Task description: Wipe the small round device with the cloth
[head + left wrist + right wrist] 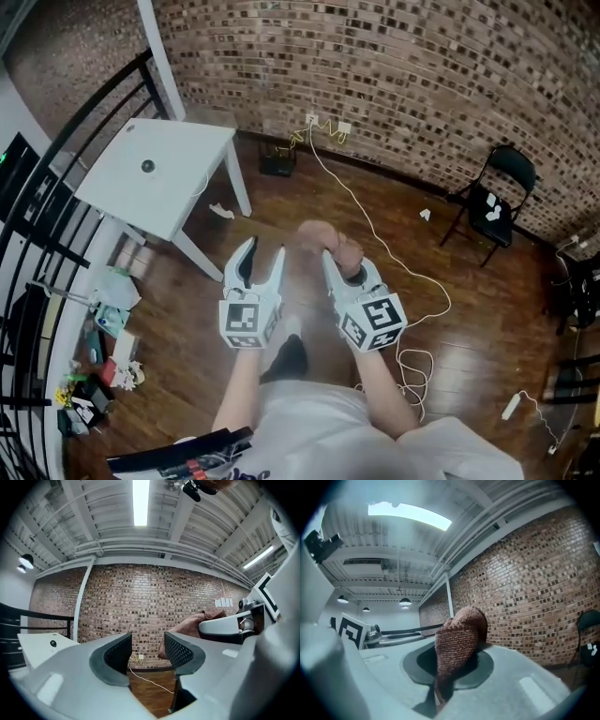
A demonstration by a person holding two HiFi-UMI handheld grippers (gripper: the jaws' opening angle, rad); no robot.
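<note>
Right gripper view: your right hand-held gripper [450, 667] pinches the cloth [459, 632] for wiping; your left hand-held gripper [147, 651] gapes, empty.

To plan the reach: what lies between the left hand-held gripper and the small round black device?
Head view: brown wooden floor, a small white scrap beside the white square table, then its bare top.

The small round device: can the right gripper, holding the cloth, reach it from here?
Probably not yet: the right gripper and cloth hang well short of the table with the device; only floor between.
</note>
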